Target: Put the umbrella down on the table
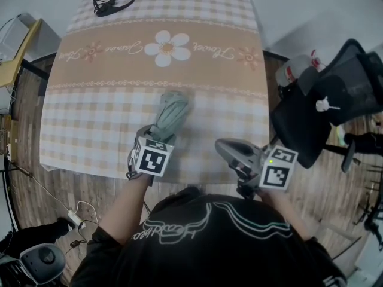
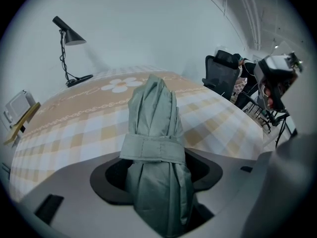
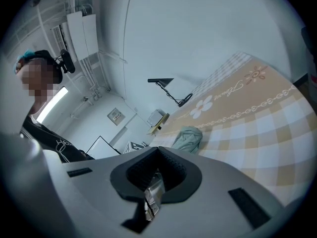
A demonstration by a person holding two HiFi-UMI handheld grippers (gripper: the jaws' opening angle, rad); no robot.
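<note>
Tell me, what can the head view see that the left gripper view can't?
Only the head view shows the person's black printed shirt, the brown wooden floor and the square-marked cube on the left gripper. Only the left gripper view shows the stitched strap round the folded grey-green fabric umbrella and the black lamp's cone shade. Both show that umbrella clamped in the left gripper, and the checked tablecloth with its white flower.

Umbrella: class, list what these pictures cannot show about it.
- Handle end of the folded grey-green fabric umbrella: left gripper view, buried in the left tongs; head view, under the marker cube.
- Whether its tip touches the checked tablecloth: overhead head view gives no gap.
- Right gripper view: small, partly behind the right tongs.
</note>
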